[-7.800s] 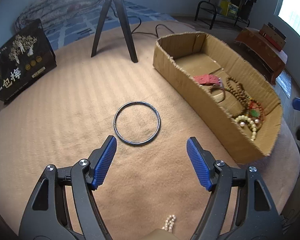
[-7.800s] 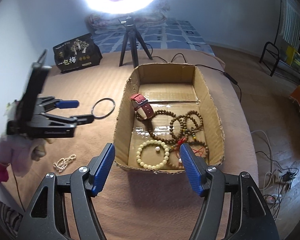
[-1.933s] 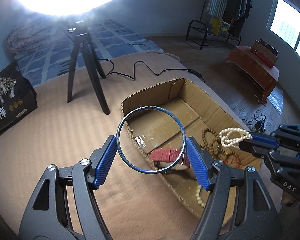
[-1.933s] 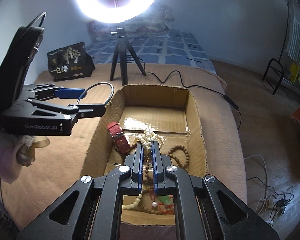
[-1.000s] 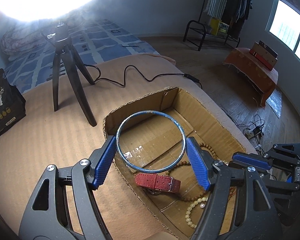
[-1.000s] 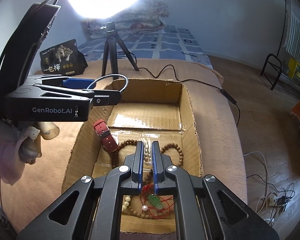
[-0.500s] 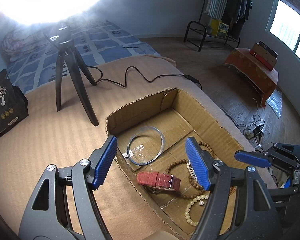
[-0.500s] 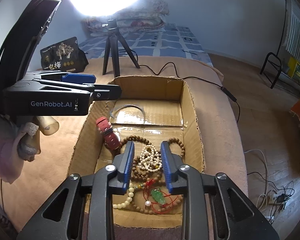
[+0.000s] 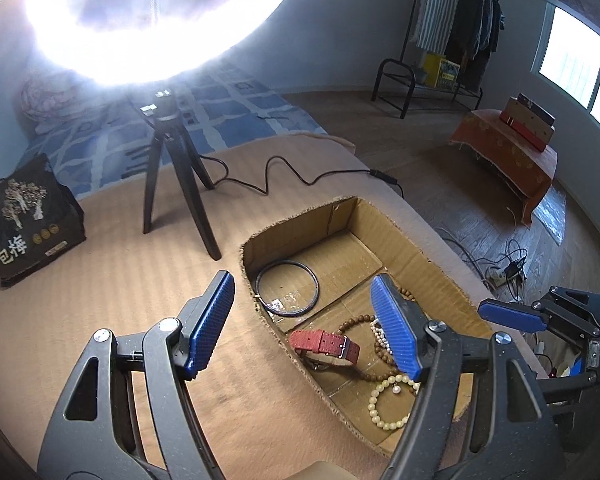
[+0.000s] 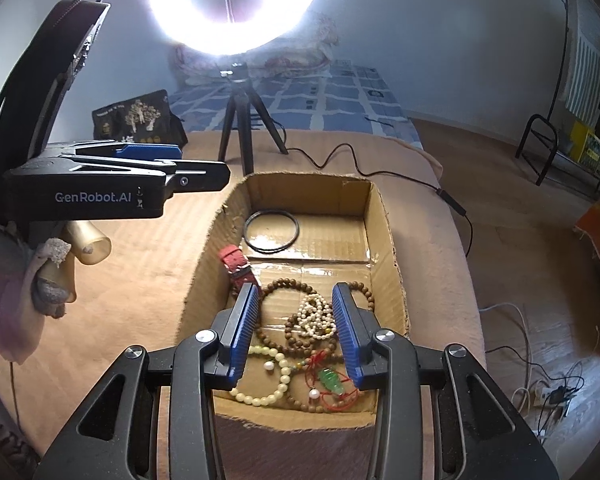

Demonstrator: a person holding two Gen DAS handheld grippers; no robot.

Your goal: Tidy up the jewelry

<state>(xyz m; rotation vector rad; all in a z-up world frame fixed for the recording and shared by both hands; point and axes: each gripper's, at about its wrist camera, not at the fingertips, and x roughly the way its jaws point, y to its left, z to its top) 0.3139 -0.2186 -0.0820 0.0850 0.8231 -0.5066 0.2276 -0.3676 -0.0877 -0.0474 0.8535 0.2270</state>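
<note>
Cardboard box: light, open-topped, holds all the jewelry.
Dark bangle: box floor at 11 o'clock; stiff, likely slippery; pinch across the rim.
Pearl strand: centre, atop wooden beads; limp, bunch it.
Left gripper: wide apart, empty.
Right gripper: jaws opening, nothing pinched; the strand lies below.

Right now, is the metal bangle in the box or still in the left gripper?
In the box. The bangle lies flat on the cardboard box floor at its far end; the left gripper is open and empty above it.
</note>
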